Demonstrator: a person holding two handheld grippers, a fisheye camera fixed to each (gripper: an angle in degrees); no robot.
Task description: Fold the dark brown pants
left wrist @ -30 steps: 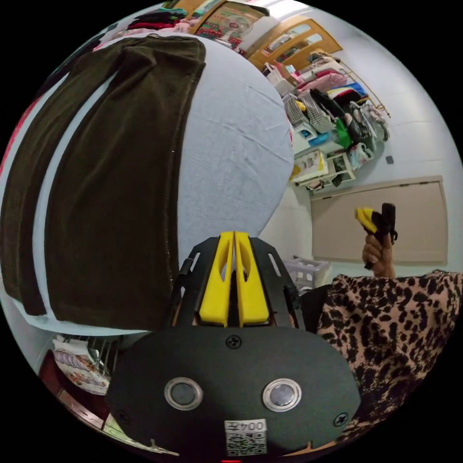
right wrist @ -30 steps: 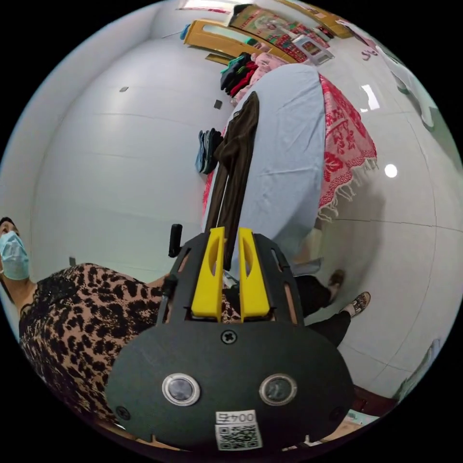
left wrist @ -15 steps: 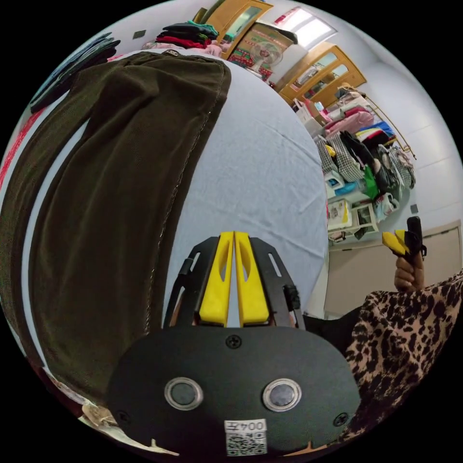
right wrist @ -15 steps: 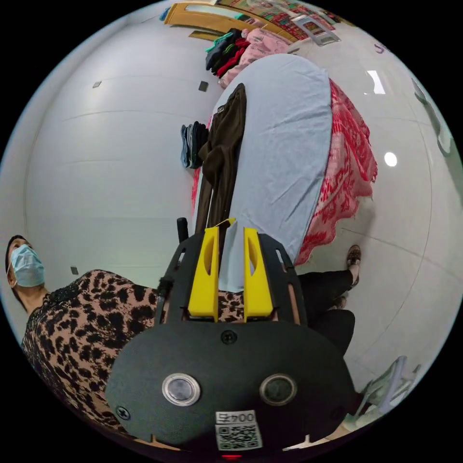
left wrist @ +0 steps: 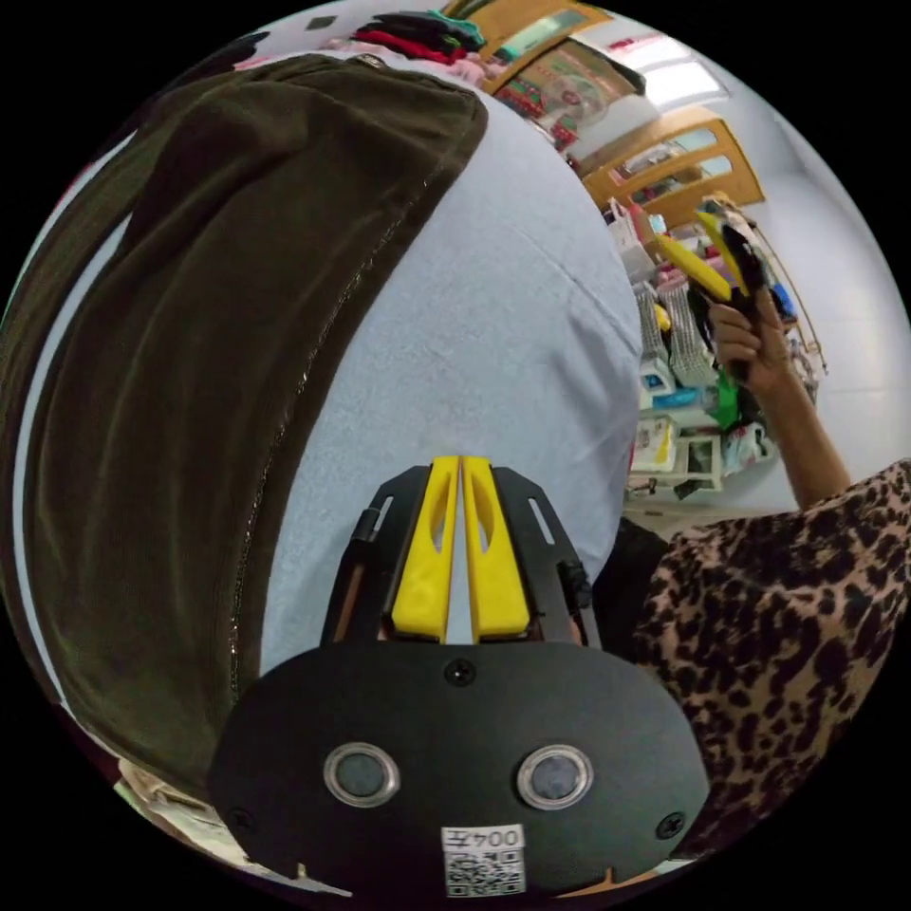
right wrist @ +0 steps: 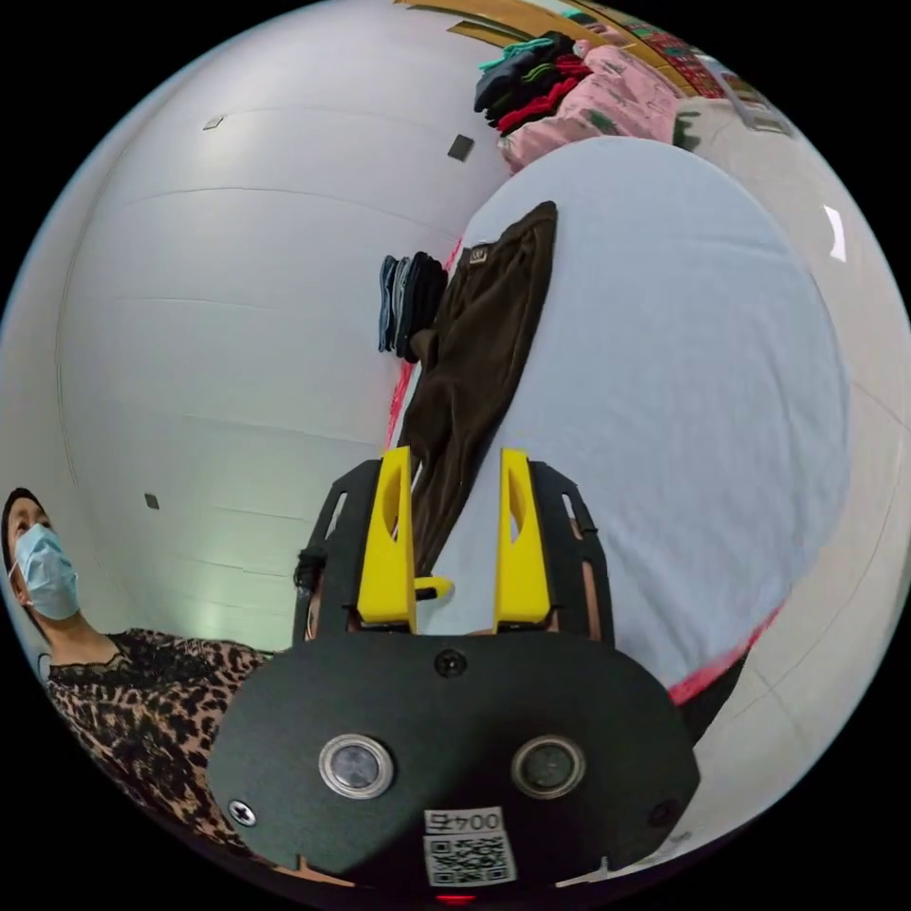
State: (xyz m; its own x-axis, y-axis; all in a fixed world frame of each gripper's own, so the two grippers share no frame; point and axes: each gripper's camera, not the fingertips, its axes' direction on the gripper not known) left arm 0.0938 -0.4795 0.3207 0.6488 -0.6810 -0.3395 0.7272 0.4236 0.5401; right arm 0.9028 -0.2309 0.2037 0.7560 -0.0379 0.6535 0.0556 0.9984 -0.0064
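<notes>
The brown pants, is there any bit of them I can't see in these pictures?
- Left gripper view: the pants run past the picture's round edge, and the left gripper covers their near end.
- Right gripper view: the right gripper covers the near end of the pants.
- Right gripper view: the patch at the waistband is too small to make out.

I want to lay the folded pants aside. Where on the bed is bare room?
The pale blue sheet is bare beside the dark brown pants. Crowded: the clothes stacks past the waistband and the folded stack at the wall side.
</notes>
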